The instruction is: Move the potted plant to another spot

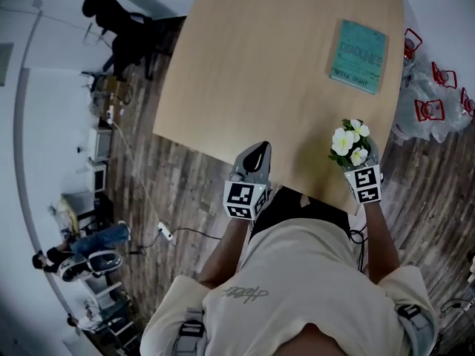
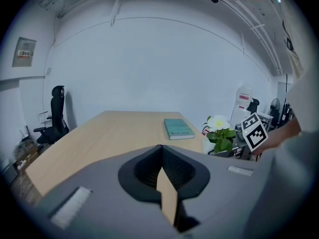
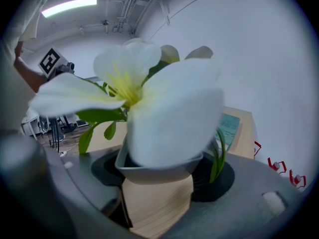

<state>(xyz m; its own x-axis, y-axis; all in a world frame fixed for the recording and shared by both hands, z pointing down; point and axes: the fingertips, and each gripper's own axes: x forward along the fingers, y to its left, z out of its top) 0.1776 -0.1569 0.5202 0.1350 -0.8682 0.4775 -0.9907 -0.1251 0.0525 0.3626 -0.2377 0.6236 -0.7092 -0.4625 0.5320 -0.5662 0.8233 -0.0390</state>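
Observation:
The potted plant (image 1: 350, 143), white flowers and green leaves in a small grey pot, is at the table's near right corner. My right gripper (image 1: 356, 156) is shut on it. In the right gripper view the pot (image 3: 154, 166) sits between the jaws, clear of the wood below, and a flower (image 3: 149, 98) fills most of the picture. My left gripper (image 1: 256, 154) hangs over the table's near edge, shut with nothing in it; its tips meet (image 2: 160, 148). From the left gripper view the plant (image 2: 219, 133) shows at the right. The table (image 1: 260, 73) is light wood.
A teal book (image 1: 359, 55) lies at the table's far right. Clear bags with red print (image 1: 434, 95) lie on the floor beyond the right edge. A black office chair (image 1: 119, 28) stands at the far left. Cables and a power strip (image 1: 165, 232) lie on the floor at left.

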